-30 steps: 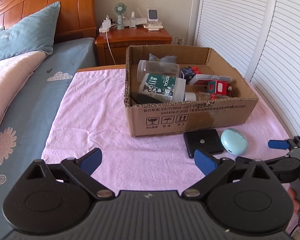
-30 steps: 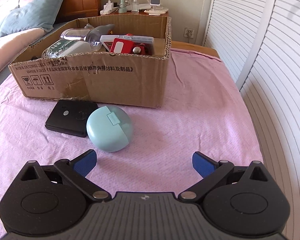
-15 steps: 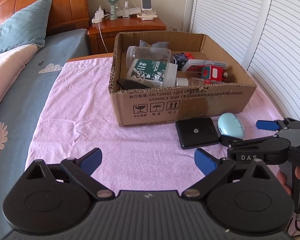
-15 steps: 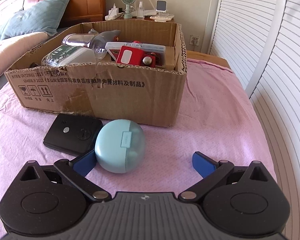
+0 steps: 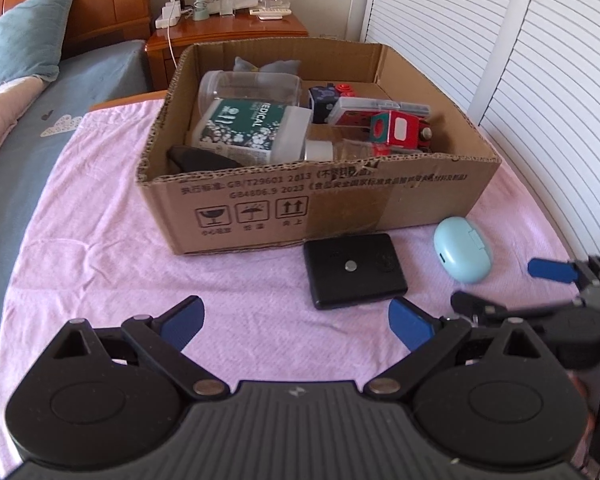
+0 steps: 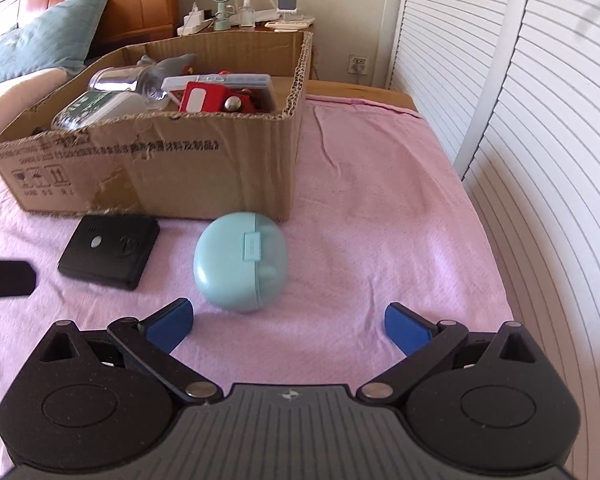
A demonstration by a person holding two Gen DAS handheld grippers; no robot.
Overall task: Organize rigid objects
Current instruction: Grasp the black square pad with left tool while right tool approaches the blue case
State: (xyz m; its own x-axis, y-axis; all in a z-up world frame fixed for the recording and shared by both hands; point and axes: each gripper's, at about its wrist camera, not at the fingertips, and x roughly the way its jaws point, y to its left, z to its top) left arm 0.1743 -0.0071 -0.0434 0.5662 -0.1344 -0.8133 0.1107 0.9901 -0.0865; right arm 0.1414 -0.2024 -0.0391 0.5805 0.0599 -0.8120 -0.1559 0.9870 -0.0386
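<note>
Across the bed, a pink cloth (image 6: 380, 208) spreads flat and carries everything in play. Its right edge runs close along the white louvered doors (image 6: 520, 100), and its far edge meets a wooden board just short of the nightstand (image 5: 228, 36). To the left the cloth drops to the blue sheet (image 5: 20, 152). Wide bare cloth lies to the right of the cardboard box (image 6: 220, 168) and in the near left part of the left wrist view.

That box, open-topped with ragged cut rims, sits toward the far side of the cloth and is filled with a white medical bottle (image 5: 252, 128), a clear jar (image 5: 252, 86), a red toy block (image 5: 396, 130) and other small items. Just in front of its near wall lies a flat black case (image 5: 354, 270), close to the box though contact is unclear. Beside it to the right, apart from it, a rounded light-blue earbud case (image 6: 240, 260) rests on the cloth near the box's front right corner.

The right gripper (image 6: 288, 322) hangs low just short of the earbud case, its blue-padded fingers (image 6: 170, 324) spread wide, wider than the case, touching nothing. The left gripper (image 5: 296, 322) hovers near the black case, its fingers likewise wide apart and empty.
</note>
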